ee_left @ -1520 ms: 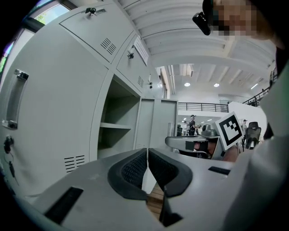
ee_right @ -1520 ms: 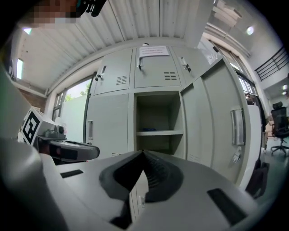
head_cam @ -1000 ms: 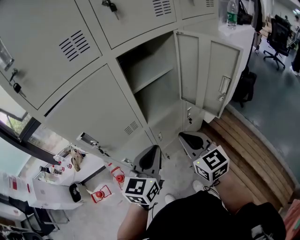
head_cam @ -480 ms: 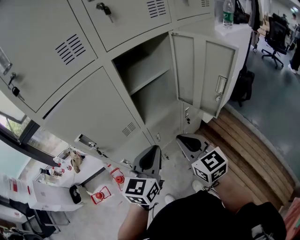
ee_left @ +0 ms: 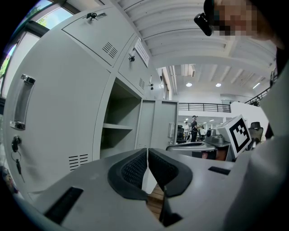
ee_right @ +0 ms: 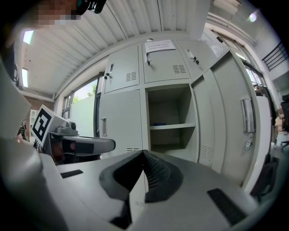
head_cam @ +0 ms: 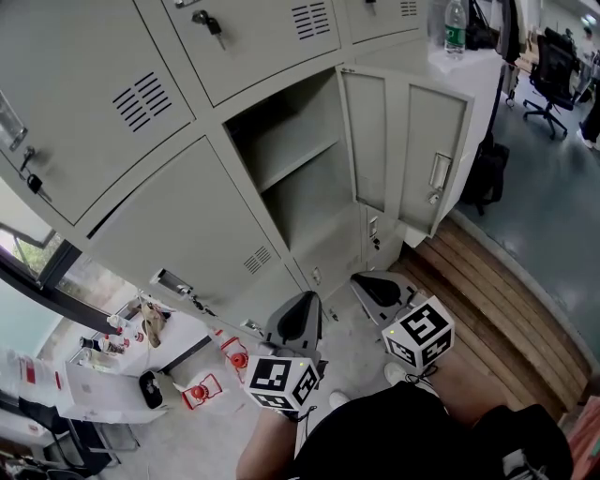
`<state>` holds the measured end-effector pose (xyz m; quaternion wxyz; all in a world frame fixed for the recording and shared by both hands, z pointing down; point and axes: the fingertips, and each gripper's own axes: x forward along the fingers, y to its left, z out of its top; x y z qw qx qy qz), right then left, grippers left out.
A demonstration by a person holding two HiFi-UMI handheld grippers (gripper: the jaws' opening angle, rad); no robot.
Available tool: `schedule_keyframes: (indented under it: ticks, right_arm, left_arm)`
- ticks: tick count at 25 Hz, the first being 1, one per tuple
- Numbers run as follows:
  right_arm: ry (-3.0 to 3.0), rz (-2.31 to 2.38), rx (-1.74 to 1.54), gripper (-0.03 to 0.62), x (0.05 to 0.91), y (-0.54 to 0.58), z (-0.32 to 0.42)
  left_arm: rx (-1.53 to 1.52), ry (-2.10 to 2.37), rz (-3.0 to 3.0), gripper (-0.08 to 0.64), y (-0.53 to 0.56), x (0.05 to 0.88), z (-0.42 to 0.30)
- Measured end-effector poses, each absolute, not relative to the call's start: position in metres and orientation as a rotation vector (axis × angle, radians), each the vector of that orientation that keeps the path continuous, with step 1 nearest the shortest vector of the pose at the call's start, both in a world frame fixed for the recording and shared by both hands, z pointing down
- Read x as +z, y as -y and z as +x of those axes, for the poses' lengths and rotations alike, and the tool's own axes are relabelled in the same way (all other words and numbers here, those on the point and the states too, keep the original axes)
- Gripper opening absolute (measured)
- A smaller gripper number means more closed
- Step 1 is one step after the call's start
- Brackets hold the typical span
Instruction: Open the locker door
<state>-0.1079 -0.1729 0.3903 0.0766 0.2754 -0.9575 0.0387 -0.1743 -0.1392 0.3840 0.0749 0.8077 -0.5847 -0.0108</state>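
**Locker door** (head_cam: 412, 141): stands wide open, swung out to the right of its compartment (head_cam: 291, 122), inner face turned toward the opening. Carries a handle (head_cam: 439, 172) near the free edge. Appears again as the same door (ee_left: 158, 124) in the left gripper view and the same door (ee_right: 231, 131) in the right gripper view. Well ahead of both grippers, touched by neither.

**Compartment:** divided by one shelf (head_cam: 298, 161) across the middle. Small blue item on the shelf in the right gripper view, too small to identify.

**Left gripper** (head_cam: 302, 302): held low in front of the person, pointed toward the lockers, marker cube (head_cam: 281, 382) at the rear. Jaws closed, ribbed pads (ee_left: 132, 168) pressed together at the tips. Nothing between them.

**Right gripper** (head_cam: 364, 281): held just beside the left one, likewise low and pointed at the lockers, marker cube (head_cam: 420, 330) at the rear. Jaws fully closed, pads (ee_right: 155, 173) in contact. Nothing gripped.

**Surroundings:** neighbouring locker doors closed, one above the open compartment with a key (head_cam: 211, 23) hanging in its lock. Green-labelled bottle (head_cam: 455, 28) upright on a surface to the right of the lockers. Strip of wooden boards (head_cam: 487, 281) on the floor below and right of the open door.
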Motion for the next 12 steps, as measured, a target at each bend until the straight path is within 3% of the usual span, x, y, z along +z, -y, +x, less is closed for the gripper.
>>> schedule_keyframes:
  ticks: [12]
  right_arm:
    - [2.881,0.817,0.116,0.054,0.3869,0.1648,-0.1104]
  left_arm:
    - [-0.028,1.755,2.429,0.022,0.1334,0.3816,-0.1744]
